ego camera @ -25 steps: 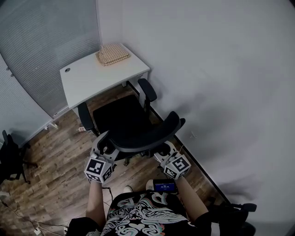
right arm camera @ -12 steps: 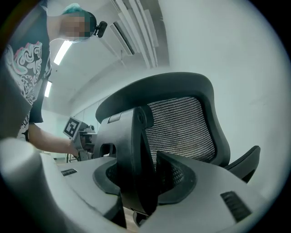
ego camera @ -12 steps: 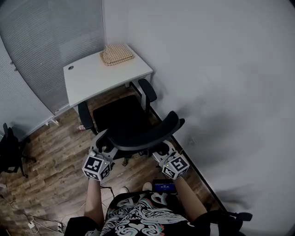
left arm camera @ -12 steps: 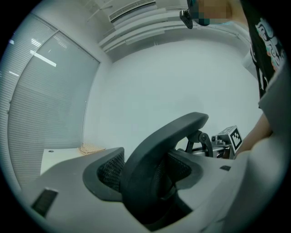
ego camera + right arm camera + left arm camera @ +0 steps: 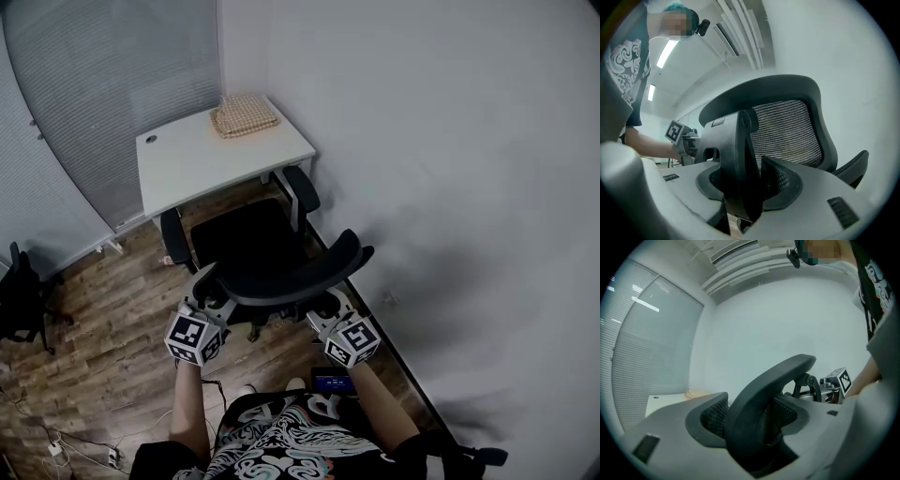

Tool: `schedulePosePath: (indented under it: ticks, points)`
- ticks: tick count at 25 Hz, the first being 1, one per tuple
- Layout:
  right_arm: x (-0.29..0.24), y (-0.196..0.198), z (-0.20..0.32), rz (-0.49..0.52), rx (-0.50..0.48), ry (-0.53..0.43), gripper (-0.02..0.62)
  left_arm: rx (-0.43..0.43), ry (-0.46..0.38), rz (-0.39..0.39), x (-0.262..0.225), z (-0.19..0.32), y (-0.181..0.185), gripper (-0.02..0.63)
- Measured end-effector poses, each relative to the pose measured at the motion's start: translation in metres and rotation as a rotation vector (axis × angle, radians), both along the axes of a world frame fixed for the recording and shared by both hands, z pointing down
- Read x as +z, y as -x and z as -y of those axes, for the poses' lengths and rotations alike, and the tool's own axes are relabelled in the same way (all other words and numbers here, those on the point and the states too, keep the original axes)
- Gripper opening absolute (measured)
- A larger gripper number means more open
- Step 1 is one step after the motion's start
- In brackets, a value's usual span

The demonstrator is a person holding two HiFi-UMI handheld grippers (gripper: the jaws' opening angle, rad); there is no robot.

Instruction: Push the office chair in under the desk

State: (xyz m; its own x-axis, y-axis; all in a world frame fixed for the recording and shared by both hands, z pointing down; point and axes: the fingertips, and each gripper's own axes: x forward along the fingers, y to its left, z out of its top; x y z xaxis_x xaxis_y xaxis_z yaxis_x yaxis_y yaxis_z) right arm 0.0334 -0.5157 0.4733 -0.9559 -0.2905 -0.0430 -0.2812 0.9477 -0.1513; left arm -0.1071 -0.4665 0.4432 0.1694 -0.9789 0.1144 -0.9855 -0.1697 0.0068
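A black office chair (image 5: pixel 246 246) stands on the wood floor with its seat front at the edge of a white desk (image 5: pixel 202 159). Its curved backrest (image 5: pixel 292 277) faces me. My left gripper (image 5: pixel 210 294) is shut on the backrest's left end, whose black rim (image 5: pixel 759 399) runs between the grey jaws. My right gripper (image 5: pixel 326 307) is shut on the right end, clamped on the black back support (image 5: pixel 738 159) below the mesh (image 5: pixel 785 131). Both armrests (image 5: pixel 302 190) reach the desk's front edge.
A woven mat (image 5: pixel 246 115) lies on the desk's far corner. A white wall (image 5: pixel 441 206) runs close along the chair's right side, and blinds (image 5: pixel 103 94) stand behind the desk. Another black chair (image 5: pixel 19 300) and floor cables (image 5: pixel 66 445) are at the left.
The chair has rolled a little toward the desk with both grippers holding its backrest. I have stepped forward with it.
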Motion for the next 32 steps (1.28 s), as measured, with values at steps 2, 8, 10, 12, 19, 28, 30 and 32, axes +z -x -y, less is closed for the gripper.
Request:
schedulePosePath:
  ticks: [2, 8, 10, 12, 19, 28, 30, 32]
  points:
    - [-0.002, 0.006, 0.008, -0.002, -0.006, 0.001, 0.172, -0.004, -0.002, -0.003, -0.002, 0.008, 0.006, 0.276]
    - [-0.007, 0.021, 0.023, -0.002, -0.011, 0.001, 0.172, -0.011, 0.0, -0.004, -0.006, 0.023, 0.021, 0.276]
    - [-0.007, 0.022, 0.023, 0.001, -0.011, 0.001, 0.172, -0.008, 0.004, -0.009, -0.005, 0.023, 0.021, 0.276]
    - [-0.005, 0.022, 0.024, 0.002, -0.012, 0.002, 0.172, -0.005, 0.017, -0.015, -0.001, 0.021, 0.021, 0.276]
    - [-0.002, 0.008, 0.031, 0.01, -0.028, 0.012, 0.173, 0.009, 0.017, -0.015, 0.001, 0.026, 0.006, 0.278]
    - [-0.002, 0.022, 0.025, 0.01, -0.012, -0.006, 0.173, -0.026, 0.011, 0.009, 0.0, 0.028, 0.022, 0.281]
    - [-0.002, 0.022, 0.026, 0.012, -0.014, -0.007, 0.173, -0.025, 0.012, 0.009, 0.0, 0.029, 0.022, 0.282]
    - [-0.004, 0.023, 0.026, 0.017, -0.013, -0.007, 0.173, -0.02, 0.013, 0.008, -0.002, 0.029, 0.023, 0.282]
